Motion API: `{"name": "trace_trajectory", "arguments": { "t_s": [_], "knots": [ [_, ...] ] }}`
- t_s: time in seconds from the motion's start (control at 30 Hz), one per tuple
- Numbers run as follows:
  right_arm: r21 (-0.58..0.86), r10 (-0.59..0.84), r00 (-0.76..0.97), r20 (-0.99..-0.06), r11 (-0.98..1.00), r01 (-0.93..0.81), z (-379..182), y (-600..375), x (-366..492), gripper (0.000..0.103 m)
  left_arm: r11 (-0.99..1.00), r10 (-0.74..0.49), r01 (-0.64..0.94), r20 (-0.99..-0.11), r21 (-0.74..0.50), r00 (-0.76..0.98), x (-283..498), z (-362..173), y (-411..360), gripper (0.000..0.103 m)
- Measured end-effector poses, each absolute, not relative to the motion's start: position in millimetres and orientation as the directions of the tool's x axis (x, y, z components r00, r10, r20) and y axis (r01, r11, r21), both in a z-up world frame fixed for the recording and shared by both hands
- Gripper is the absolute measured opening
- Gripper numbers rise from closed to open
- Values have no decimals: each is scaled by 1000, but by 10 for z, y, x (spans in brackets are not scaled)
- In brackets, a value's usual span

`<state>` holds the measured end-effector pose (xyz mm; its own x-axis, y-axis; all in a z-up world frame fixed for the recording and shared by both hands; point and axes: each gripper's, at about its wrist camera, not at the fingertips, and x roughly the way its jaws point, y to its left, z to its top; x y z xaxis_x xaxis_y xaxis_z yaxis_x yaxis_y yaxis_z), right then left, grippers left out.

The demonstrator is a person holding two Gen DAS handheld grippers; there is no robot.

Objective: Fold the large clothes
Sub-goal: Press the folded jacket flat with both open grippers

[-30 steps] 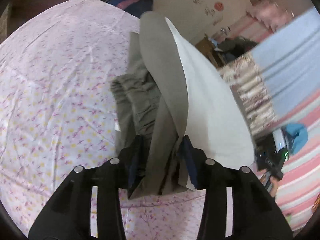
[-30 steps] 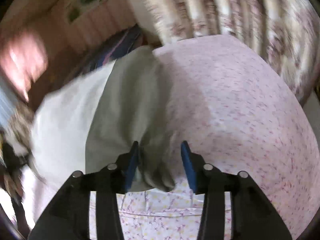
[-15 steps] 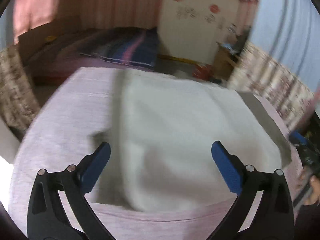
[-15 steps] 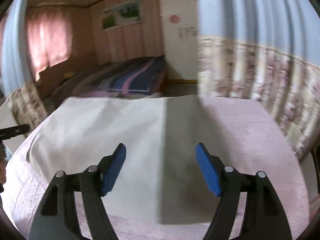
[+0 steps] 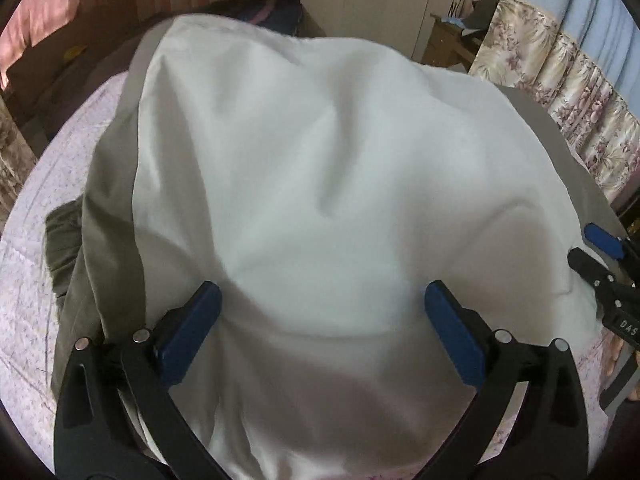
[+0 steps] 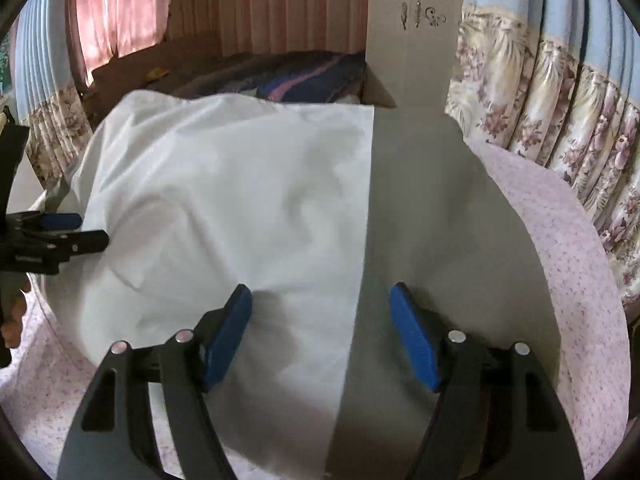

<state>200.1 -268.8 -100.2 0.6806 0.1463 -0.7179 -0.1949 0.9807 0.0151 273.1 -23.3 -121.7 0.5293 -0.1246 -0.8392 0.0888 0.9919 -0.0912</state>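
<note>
a bed (image 6: 568, 264) in a pink floral sheet carries a white-and-grey garment (image 5: 320, 184) spread across its middle.

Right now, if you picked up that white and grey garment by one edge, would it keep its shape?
Probably not. The garment lies in soft wrinkles and humps on the bedsheet, so it would likely droop and unfold. It looks thin, so probably light.

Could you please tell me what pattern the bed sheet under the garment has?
The bed sheet is pale pink with a small scattered floral print, clearest in the right wrist view.
</note>
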Motion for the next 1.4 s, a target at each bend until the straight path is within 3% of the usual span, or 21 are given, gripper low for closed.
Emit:
{"name": "trace_trajectory", "arguments": {
  "t_s": [0.67,0.83,0.97,1.07,1.17,1.27,1.4],
  "knots": [
    [50,153,672,-725,984,-171,-1047,-2676,2162,82,994,-87,101,-839,-38,537,2855,-1328,-269,100],
    [85,169,663,-730,984,-157,-941,-2709,2078,88,995,-74,94,-844,-28,530,2777,-1167,-247,100],
    [142,249,682,-687,967,-210,-722,-2567,1764,94,999,-39,52,-783,-9,621,2404,-839,-81,100],
    [76,260,687,-679,955,-285,-690,-2343,1578,95,999,52,-25,-761,47,647,2249,-841,76,100],
    [-37,193,678,-710,950,-309,-830,-2206,1559,97,997,74,-45,-805,59,588,2339,-1108,216,100],
    [24,219,628,-746,952,-304,-938,-2286,1648,97,994,100,-37,-786,98,610,2359,-1192,179,100],
    [-6,200,611,-766,948,-318,-1001,-2238,1707,98,996,87,-44,-796,76,600,2504,-1273,188,100]
  ]
}}
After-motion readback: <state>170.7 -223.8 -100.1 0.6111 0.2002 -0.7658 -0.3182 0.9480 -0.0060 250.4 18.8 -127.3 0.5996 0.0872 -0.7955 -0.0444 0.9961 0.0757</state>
